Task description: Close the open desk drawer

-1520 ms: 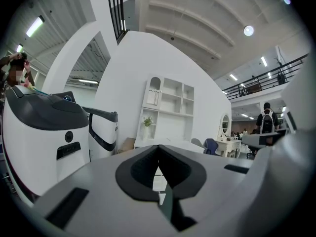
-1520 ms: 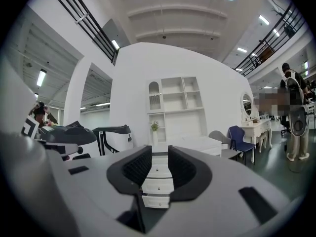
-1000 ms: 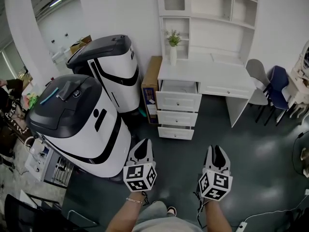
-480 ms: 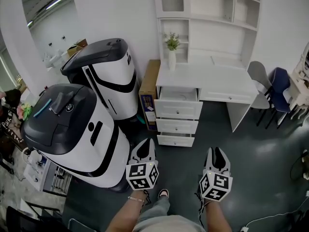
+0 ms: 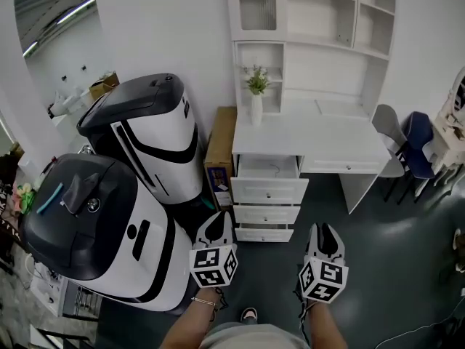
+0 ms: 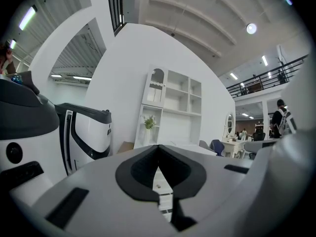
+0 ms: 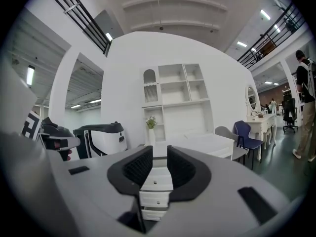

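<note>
My left gripper [image 5: 216, 222] has its fingers pressed together, holding nothing. My right gripper [image 5: 325, 233] keeps its fingers apart, empty. The open drawer [image 5: 267, 189] sits well ahead of both fingertips, untouched.

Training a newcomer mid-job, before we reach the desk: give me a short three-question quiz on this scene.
1. Which drawer of the desk is pulled out? A top, B middle, C bottom.
2. True or false: the right gripper holds something.
3. Fill in: in the head view, the vase stands at the desk's ___ end.
Key: 1 A, the top drawer; 2 false, its jaws stand apart, empty; 3 left.
</note>
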The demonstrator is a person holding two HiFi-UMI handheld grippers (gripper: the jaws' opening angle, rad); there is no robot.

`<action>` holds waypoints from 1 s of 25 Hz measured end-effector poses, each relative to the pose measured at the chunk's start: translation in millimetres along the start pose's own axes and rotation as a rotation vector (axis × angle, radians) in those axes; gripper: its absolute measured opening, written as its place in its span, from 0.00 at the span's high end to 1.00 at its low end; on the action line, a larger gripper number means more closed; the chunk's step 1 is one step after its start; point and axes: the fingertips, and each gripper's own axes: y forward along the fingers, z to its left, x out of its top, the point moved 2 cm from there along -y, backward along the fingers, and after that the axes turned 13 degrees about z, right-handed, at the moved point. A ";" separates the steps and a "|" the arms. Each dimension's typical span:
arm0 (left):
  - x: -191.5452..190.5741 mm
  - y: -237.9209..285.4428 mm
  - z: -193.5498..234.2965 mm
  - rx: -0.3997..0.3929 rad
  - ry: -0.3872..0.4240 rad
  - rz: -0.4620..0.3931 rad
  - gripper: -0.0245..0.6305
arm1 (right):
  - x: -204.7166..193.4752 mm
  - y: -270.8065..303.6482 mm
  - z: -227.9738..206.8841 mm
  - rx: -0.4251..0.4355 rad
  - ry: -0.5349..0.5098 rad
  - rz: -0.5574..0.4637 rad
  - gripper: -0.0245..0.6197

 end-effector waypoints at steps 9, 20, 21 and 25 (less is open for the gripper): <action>-2.5 48.9 34.0 -0.028 -0.021 0.048 0.94 | -3.0 55.3 17.4 -0.026 0.008 0.074 0.80; 13.2 114.3 66.7 0.021 -0.024 0.063 0.94 | 16.1 144.8 19.5 -0.002 0.014 0.094 0.80; 16.6 123.3 71.4 0.032 -0.025 0.063 0.94 | 20.1 155.9 20.4 0.005 0.010 0.095 0.80; 26.2 167.7 80.1 0.054 -0.056 0.072 0.94 | 37.7 200.2 11.8 0.011 -0.016 0.112 0.80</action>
